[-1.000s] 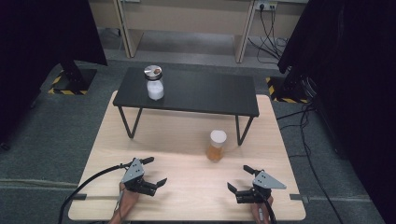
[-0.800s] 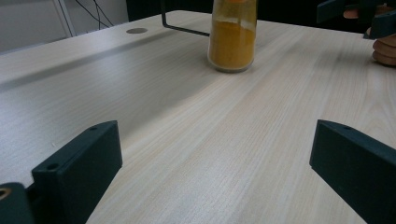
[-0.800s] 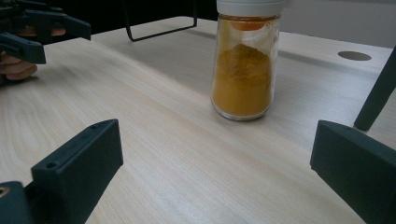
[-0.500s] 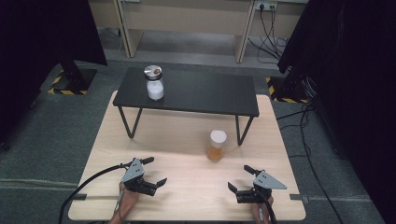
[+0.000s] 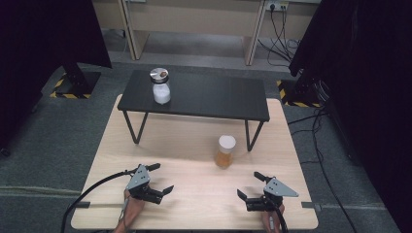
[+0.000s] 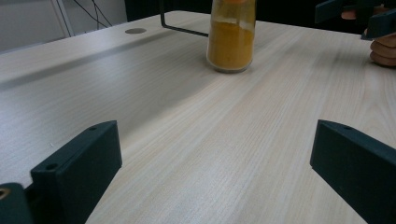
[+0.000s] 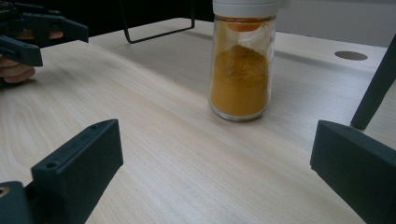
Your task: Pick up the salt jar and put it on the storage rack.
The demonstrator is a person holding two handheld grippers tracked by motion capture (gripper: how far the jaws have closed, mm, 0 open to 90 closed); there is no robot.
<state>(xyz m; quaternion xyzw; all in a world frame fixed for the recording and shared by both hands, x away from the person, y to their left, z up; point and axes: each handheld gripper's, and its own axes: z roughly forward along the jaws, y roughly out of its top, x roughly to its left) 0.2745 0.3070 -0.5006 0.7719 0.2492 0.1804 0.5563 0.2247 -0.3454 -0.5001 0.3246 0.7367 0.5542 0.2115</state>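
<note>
A glass jar of orange powder (image 5: pixel 226 152) with a white lid stands upright on the light wooden table (image 5: pixel 184 145), right of the middle. It shows close in the right gripper view (image 7: pixel 240 70) and farther off in the left gripper view (image 6: pixel 231 37). My left gripper (image 5: pixel 161 178) rests near the table's front left, open and holding nothing. My right gripper (image 5: pixel 248 186) rests near the front right, open and holding nothing. A second jar with white contents (image 5: pixel 161 87) and a metal lid stands on the left end of the black shelf (image 5: pixel 214 99).
The black shelf on thin metal legs (image 5: pixel 131 127) spans the back of the table; one leg (image 5: pixel 251 136) stands just right of the orange jar. Cables trail from both grippers off the front edge. Grey floor surrounds the table.
</note>
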